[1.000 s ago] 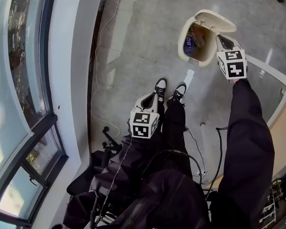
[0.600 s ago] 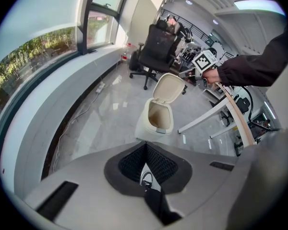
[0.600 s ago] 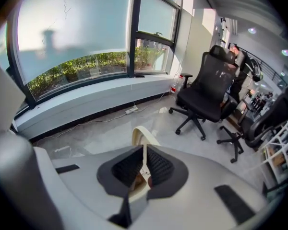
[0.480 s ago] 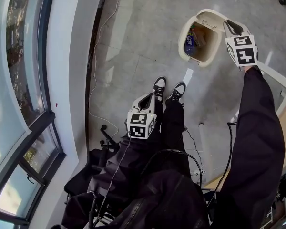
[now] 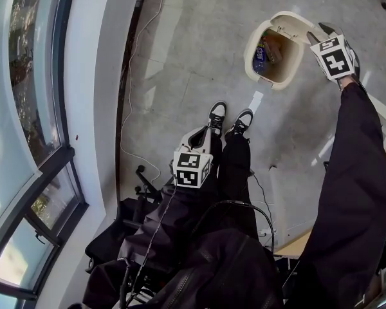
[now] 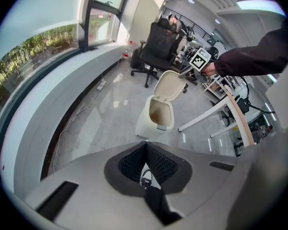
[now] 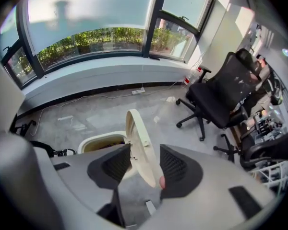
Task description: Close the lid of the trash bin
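Right gripper [image 7: 145,150], jaws spread wide and just now opening, straddles the raised lid [image 7: 140,140]. The lid's thin edge stands between the two ribbed black pads, and neither pad clamps it. Left gripper [image 6: 145,145], pad tips together on nothing, hangs low over the person's dark trousers and points down toward the shoes [image 5: 217,116].

Floor [image 5: 180,56]: grey polished tiles with a glossy sheen, bounded on one side by a curved window wall.

Trash bin [image 6: 145,126]: cream plastic with a smooth, rounded body. It stands upright on the open floor ahead of the shoes, well apart from the window-side edge, with its oval mouth facing up.

Lid: a flat cream oval with a shallow rim, hinged at the far edge of the bin's mouth. It stands nearly upright with its long axis close to vertical. In the left gripper view its inner face is turned toward the opening and it leans slightly back.

Contents: a blue item [image 5: 260,53] lies inside the bin against the wall, and the rest cannot be made out.
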Action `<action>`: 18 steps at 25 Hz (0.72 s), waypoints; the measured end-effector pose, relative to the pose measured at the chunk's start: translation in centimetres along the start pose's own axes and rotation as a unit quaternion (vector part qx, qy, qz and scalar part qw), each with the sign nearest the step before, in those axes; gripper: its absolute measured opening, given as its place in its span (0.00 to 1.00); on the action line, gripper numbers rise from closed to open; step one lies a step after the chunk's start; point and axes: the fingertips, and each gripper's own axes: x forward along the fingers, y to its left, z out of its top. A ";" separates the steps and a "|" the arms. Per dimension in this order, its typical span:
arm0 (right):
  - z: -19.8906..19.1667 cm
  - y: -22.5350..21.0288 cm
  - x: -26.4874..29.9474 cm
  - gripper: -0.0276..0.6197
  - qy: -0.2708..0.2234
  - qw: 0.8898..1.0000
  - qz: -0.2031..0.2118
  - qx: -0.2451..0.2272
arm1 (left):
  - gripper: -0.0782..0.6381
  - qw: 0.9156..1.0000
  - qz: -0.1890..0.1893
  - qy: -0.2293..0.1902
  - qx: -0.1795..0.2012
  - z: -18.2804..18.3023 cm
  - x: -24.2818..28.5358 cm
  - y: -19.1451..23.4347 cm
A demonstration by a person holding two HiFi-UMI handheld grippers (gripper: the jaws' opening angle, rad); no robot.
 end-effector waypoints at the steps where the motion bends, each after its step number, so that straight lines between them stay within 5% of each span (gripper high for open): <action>1: -0.3 0.1 0.2 0.32 0.008 1.000 0.005 -0.002 | 0.11 1.000 0.000 0.000 0.001 -0.1 0.0 0.1; 18: -2.2 4.8 -0.5 0.37 -0.009 0.998 0.051 0.037 | 0.11 1.000 0.000 0.003 0.002 -0.9 -0.1 -0.1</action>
